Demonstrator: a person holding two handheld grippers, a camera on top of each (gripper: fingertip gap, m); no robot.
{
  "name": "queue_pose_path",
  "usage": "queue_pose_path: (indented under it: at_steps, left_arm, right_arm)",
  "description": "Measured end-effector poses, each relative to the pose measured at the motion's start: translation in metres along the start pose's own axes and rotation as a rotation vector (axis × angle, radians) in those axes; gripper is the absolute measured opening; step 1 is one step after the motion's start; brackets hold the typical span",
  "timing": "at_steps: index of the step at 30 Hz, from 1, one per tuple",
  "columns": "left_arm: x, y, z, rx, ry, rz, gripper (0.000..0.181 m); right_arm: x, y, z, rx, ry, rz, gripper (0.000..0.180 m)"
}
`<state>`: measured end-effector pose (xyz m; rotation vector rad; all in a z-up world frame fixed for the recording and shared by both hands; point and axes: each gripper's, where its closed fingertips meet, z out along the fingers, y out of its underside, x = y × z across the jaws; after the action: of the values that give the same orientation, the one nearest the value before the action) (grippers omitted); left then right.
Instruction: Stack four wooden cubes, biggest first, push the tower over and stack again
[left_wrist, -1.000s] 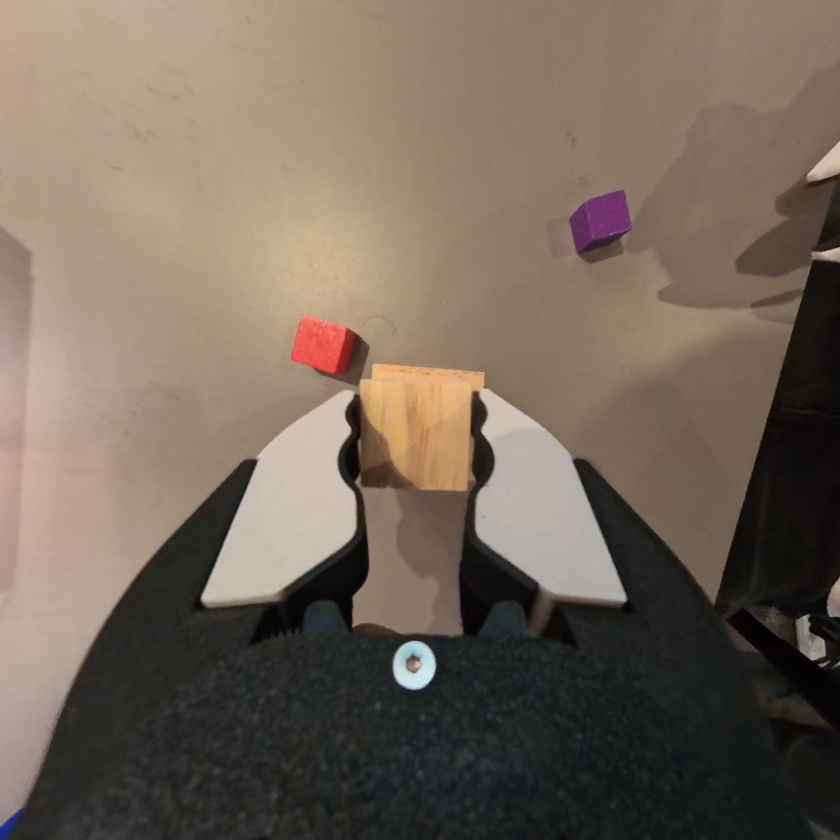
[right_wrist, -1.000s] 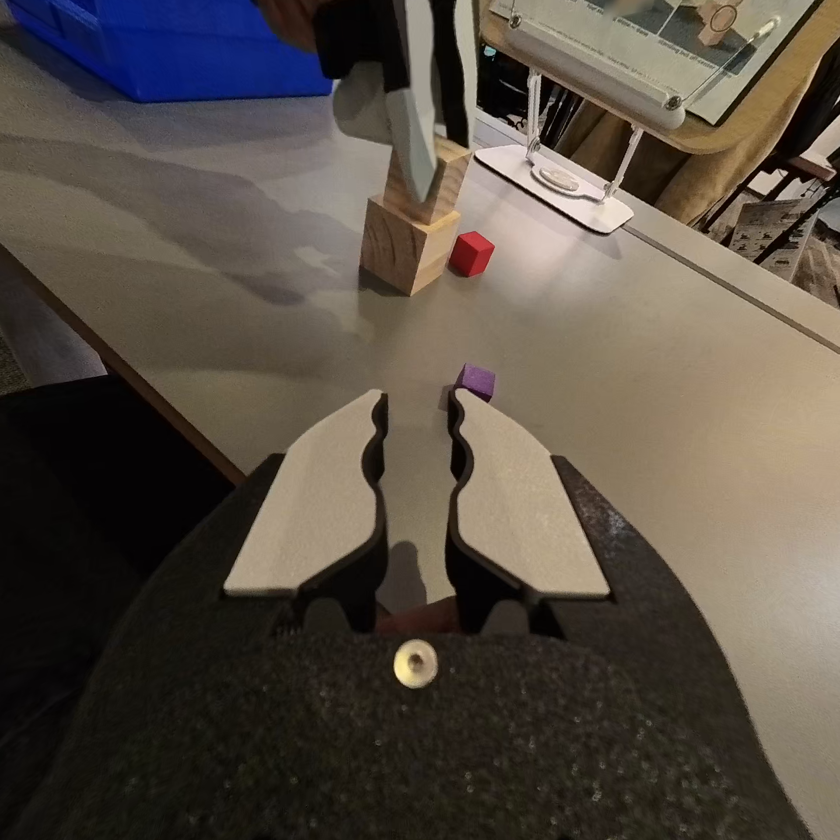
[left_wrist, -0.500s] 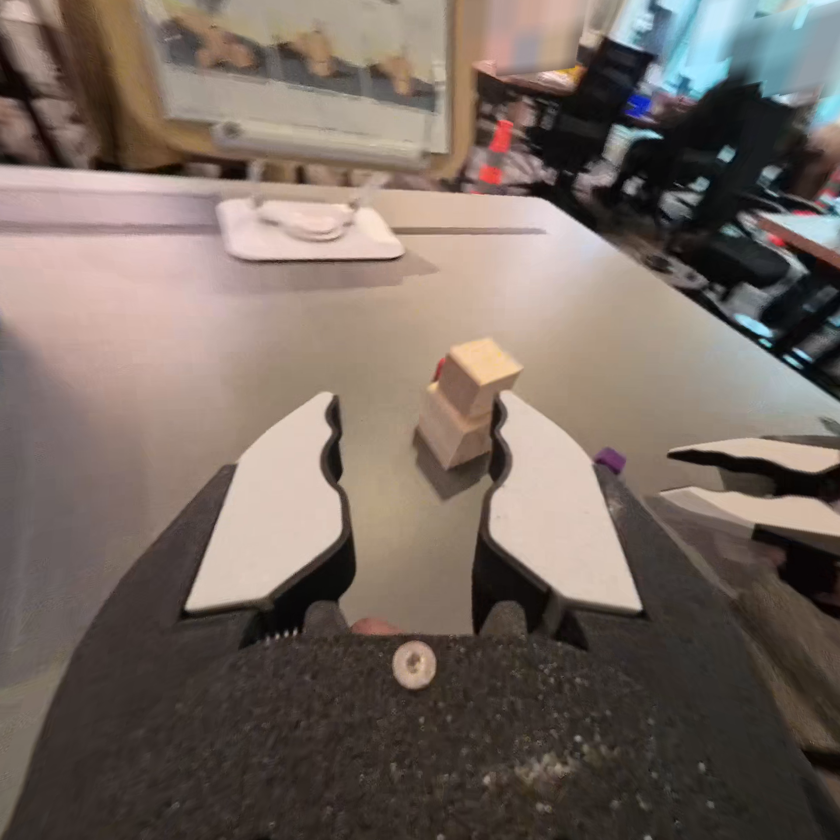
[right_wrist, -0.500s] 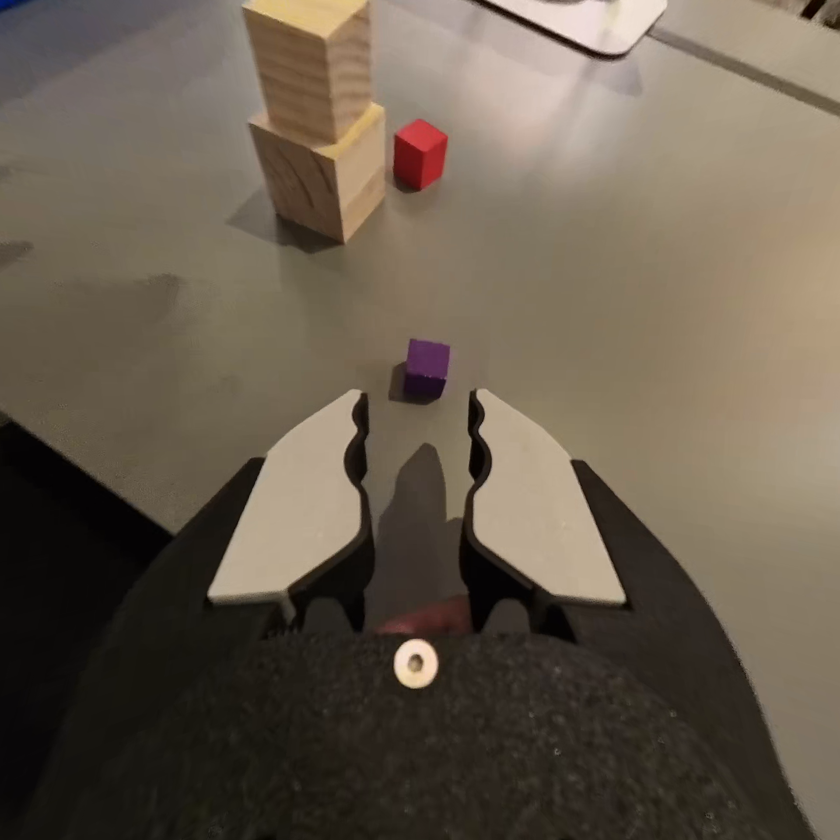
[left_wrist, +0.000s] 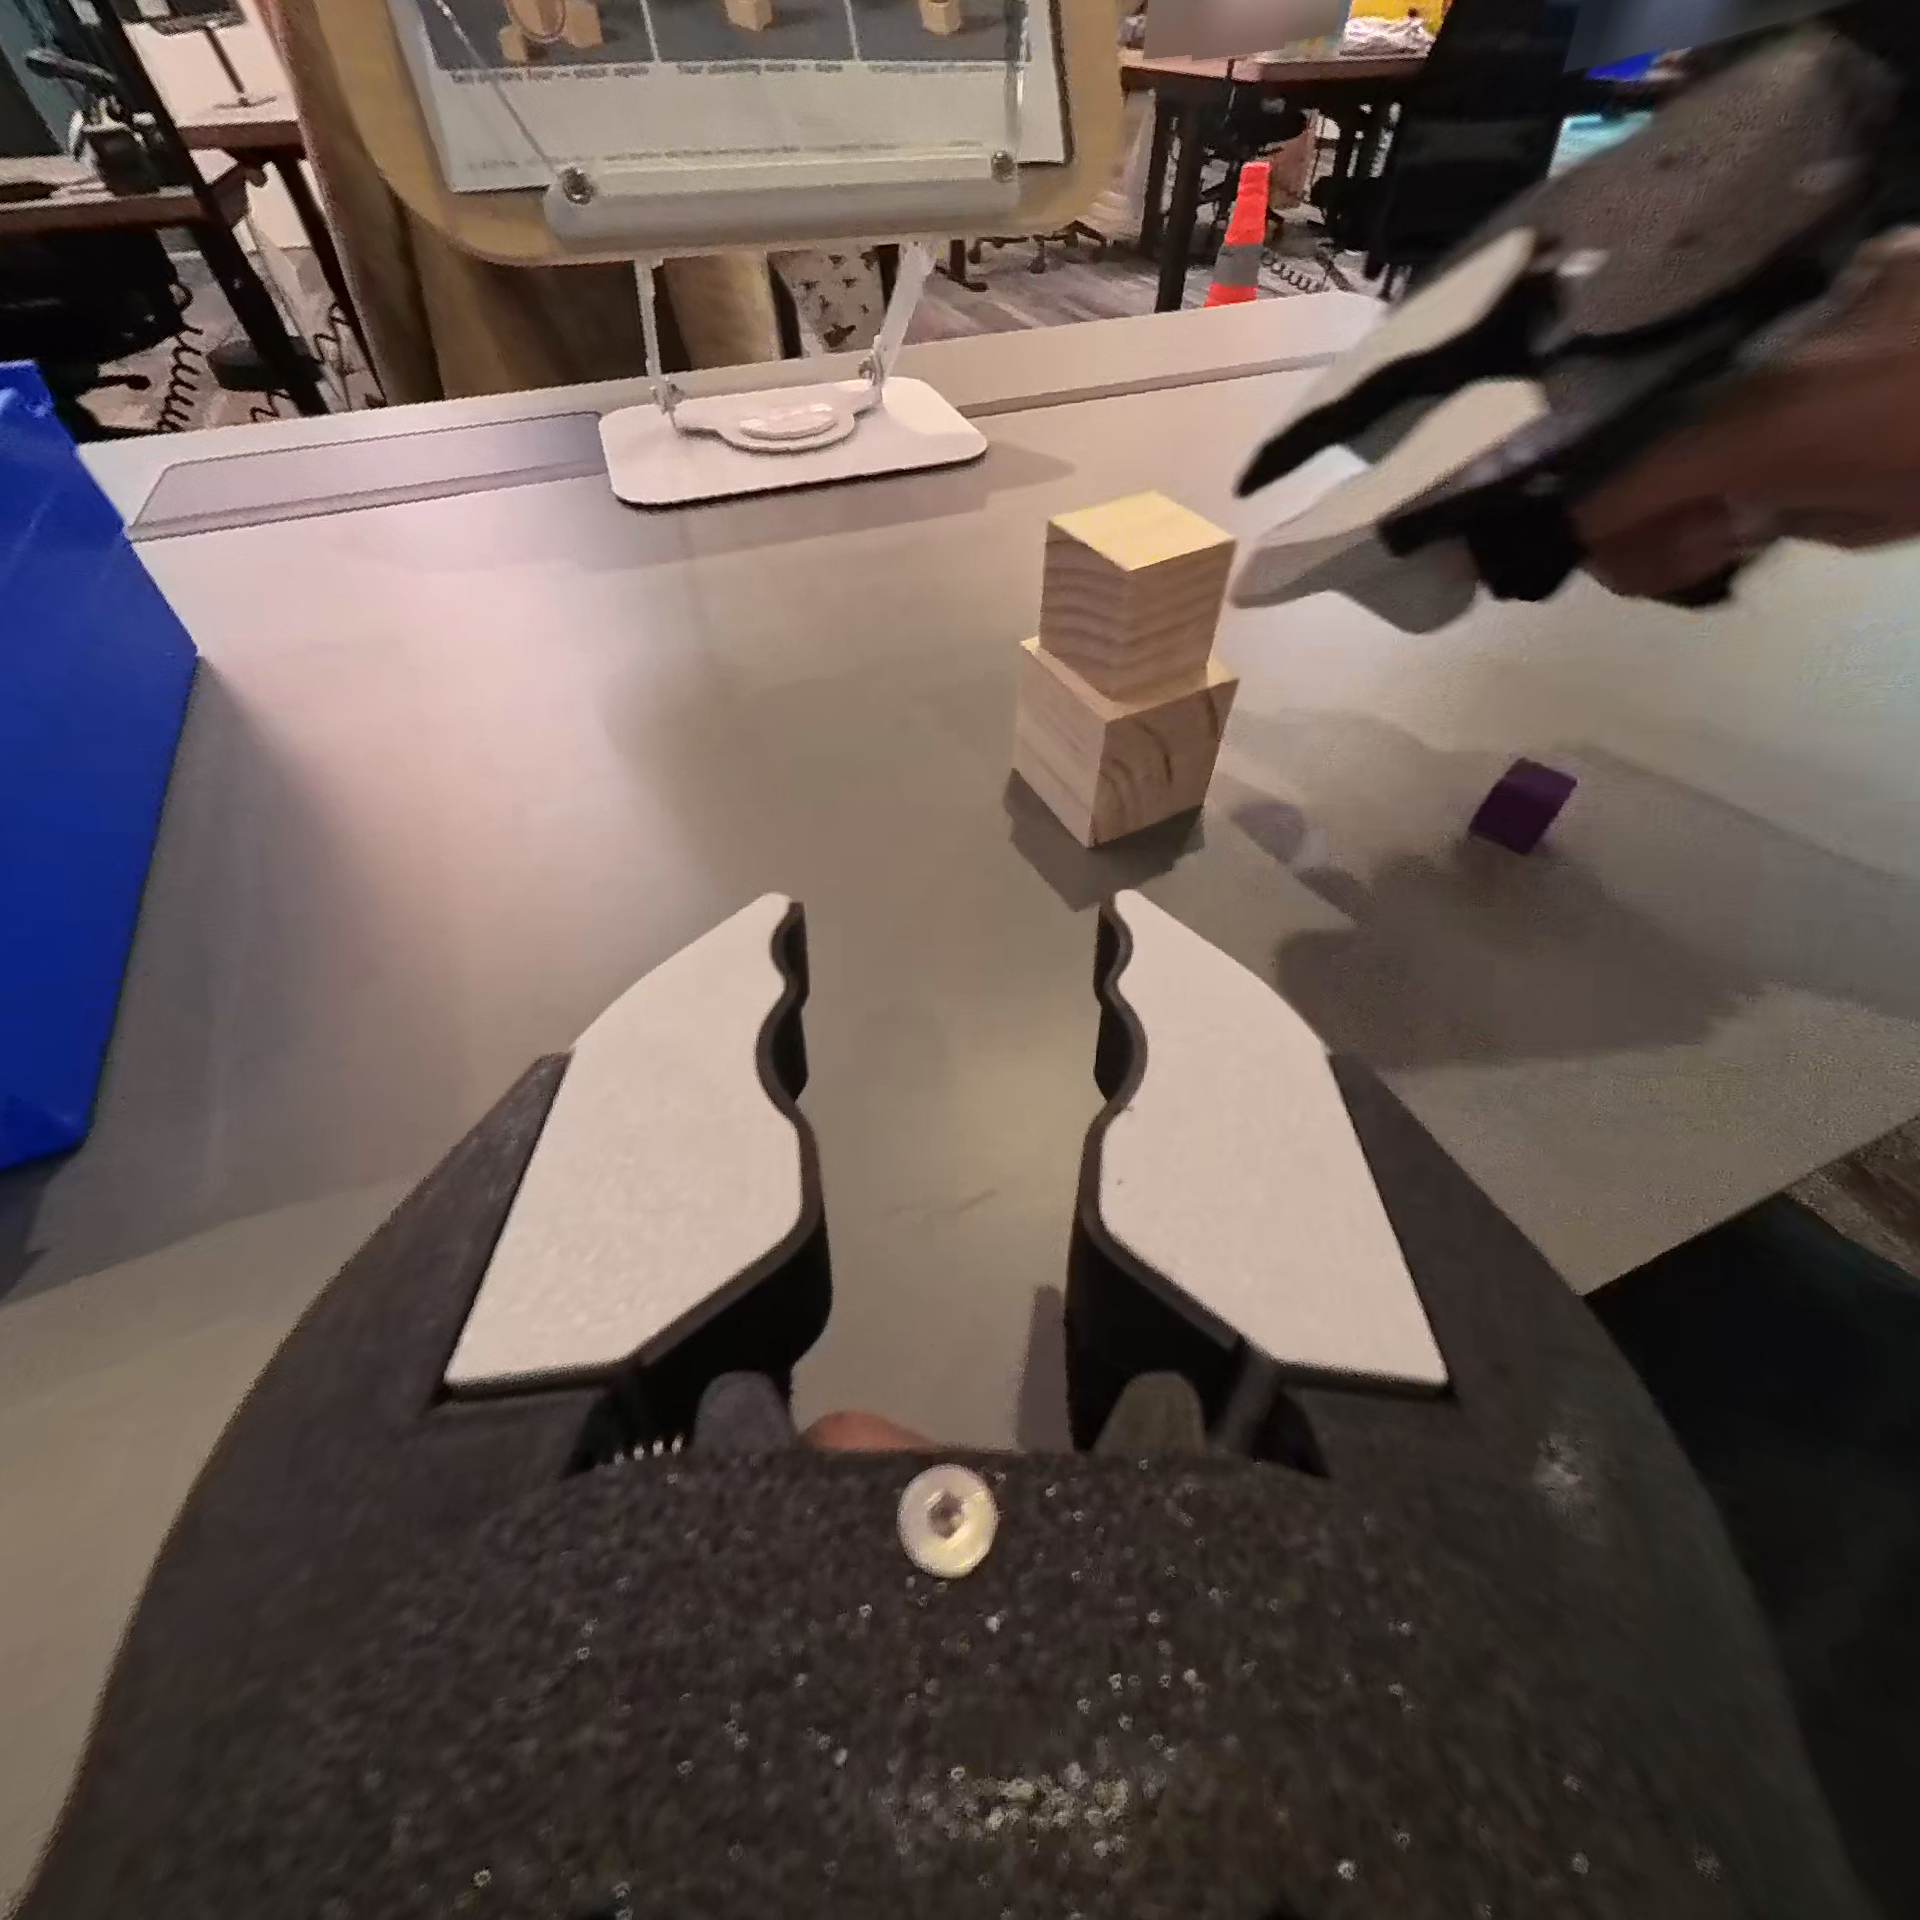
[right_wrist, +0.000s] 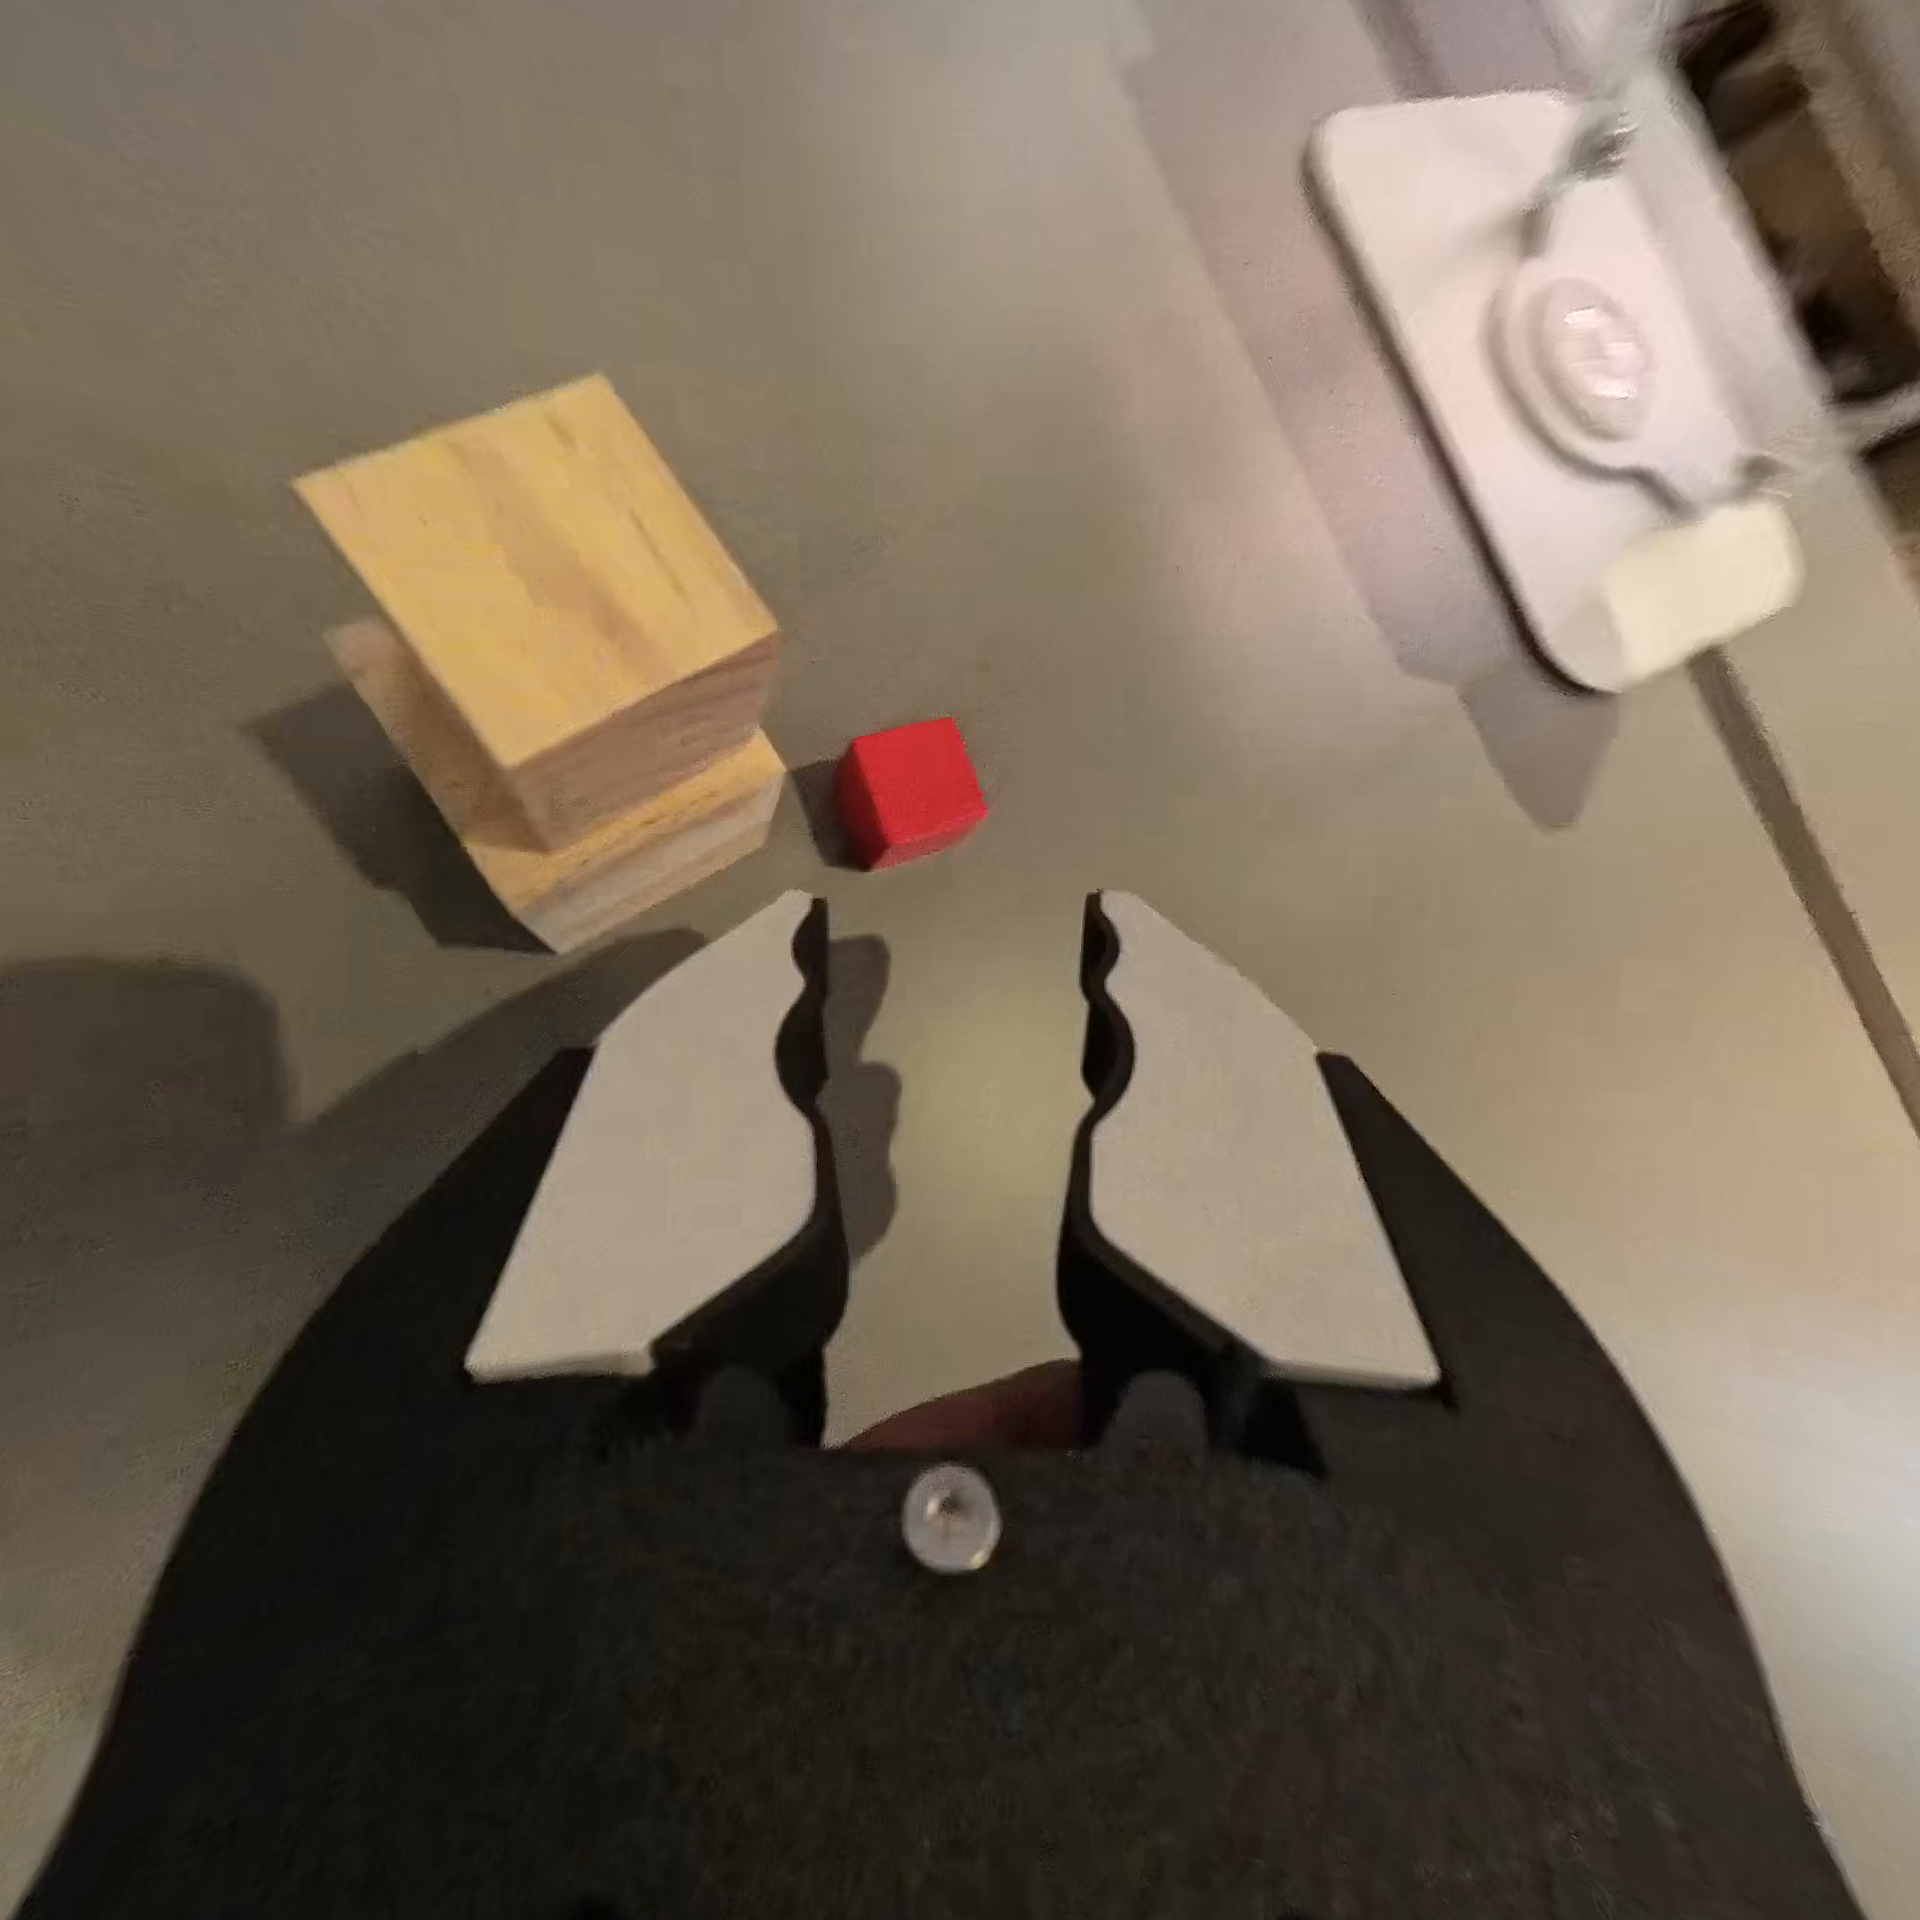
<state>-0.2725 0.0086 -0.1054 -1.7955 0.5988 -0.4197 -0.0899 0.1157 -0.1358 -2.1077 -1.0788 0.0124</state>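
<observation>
Left gripper (left_wrist: 951, 914) released, its jaws parted with nothing between them, held low over the grey tabletop (left_wrist: 520, 727), short of the stack and a little to its left; we see bare tabletop through the gap. Right gripper (right_wrist: 954, 912) likewise released and empty; in the left wrist view it hangs above and to the right of the stack (left_wrist: 1340, 488), tips angled down and near the upper block's top corner; whether they touch it we cannot tell.

Two plain wooden cubes are stacked: the larger cube (left_wrist: 1117, 753) sits on the tabletop, the smaller wooden cube (left_wrist: 1132, 597) rests on top of it, twisted a little so its corners overhang. The red cube (right_wrist: 909, 790) lies on the tabletop just beside the stack's base, apart from it, ahead of the right gripper's tips; the left wrist view does not show it. The purple cube (left_wrist: 1522, 805) lies alone to the right of the stack, well apart.

At the far edge stands a white stand base (left_wrist: 795, 436) carrying a framed board (left_wrist: 738, 94); a blue bin (left_wrist: 73, 748) sits at the left.
</observation>
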Motion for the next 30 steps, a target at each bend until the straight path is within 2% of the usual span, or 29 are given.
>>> queue_pose_path:
  at_steps: [5, 8, 10, 12, 15, 18, 22, 25, 30]
  left_arm:
    - [0.005, 0.000, 0.003, -0.003, 0.013, 0.032, 0.052]
    - [0.006, 0.002, 0.005, -0.014, 0.029, 0.027, 0.052]
    - [0.006, 0.005, 0.006, -0.021, 0.036, 0.026, 0.052]
    - [0.003, 0.006, 0.006, -0.021, 0.034, 0.016, 0.051]
    - [0.001, 0.008, 0.006, -0.031, 0.045, -0.005, 0.050]
    - [-0.005, 0.007, 0.006, -0.024, 0.031, -0.012, 0.049]
    - [-0.010, 0.005, 0.008, -0.013, 0.020, -0.018, 0.048]
    - [-0.008, 0.005, 0.010, -0.021, 0.027, -0.014, 0.048]
    - [0.000, 0.006, 0.012, -0.021, 0.039, 0.024, 0.048]
  right_arm:
    - [-0.004, 0.005, 0.039, -0.111, -0.173, -0.186, 0.046]
    - [-0.015, 0.007, 0.053, -0.113, -0.291, -0.193, 0.045]
    - [-0.020, 0.003, 0.056, -0.070, -0.353, -0.188, 0.029]
    - [-0.020, -0.001, 0.055, -0.024, -0.386, -0.179, 0.028]
    - [0.002, -0.012, 0.038, 0.024, -0.334, -0.160, 0.028]
    - [0.019, -0.045, -0.009, 0.129, -0.286, -0.156, 0.028]
    - [-0.018, -0.076, -0.059, 0.156, -0.386, -0.262, 0.028]
    - [-0.039, -0.071, -0.054, 0.055, -0.403, -0.373, 0.028]
    - [-0.043, -0.069, -0.033, 0.006, -0.441, -0.368, 0.028]
